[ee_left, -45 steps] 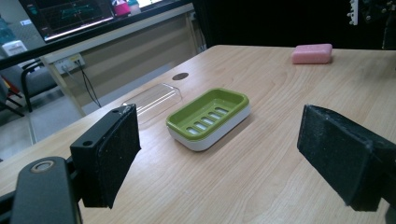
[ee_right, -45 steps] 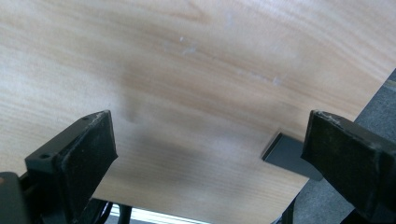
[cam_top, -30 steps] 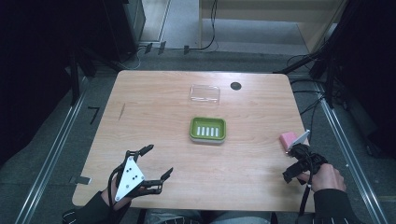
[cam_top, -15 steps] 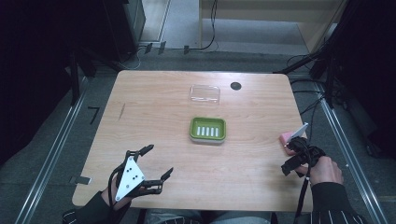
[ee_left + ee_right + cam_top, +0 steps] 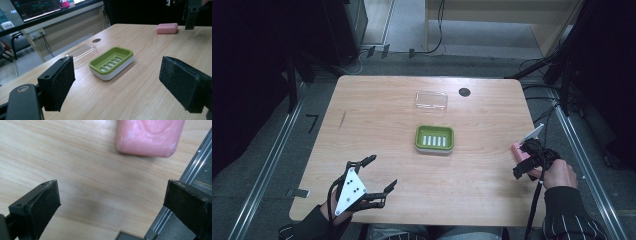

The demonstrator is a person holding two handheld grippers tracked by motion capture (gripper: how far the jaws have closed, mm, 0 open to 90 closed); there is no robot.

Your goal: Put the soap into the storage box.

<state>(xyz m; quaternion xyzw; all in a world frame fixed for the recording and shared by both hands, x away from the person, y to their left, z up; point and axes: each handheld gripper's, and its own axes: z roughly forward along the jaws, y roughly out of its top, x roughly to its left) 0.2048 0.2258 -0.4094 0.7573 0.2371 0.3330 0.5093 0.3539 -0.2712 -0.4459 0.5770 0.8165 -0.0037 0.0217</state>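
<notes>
1. My right gripper: lower right of the high view, at the table's right edge. Its jaws stand wide apart and have just been opening further, with bare wood between them and nothing gripped. In the right gripper view the two black pads sit at the lower corners of the frame.
2. Pink soap bar: top of the right gripper view, flat on the wood just ahead of my right jaws and clear of both pads. In the high view it peeks out at the gripper's upper left, close to the table edge.
3. My left gripper: lower left of the high view, jaws spread wide, nothing between them.
4. Green soap dish: centre of the high view, slotted insert facing up, no soap in it, well apart from the bar.
5. Clear plastic lid: just above the dish in the high view, lying apart from it.
6. Wooden table: light grain, with a dark round hole near its upper edge.
</notes>
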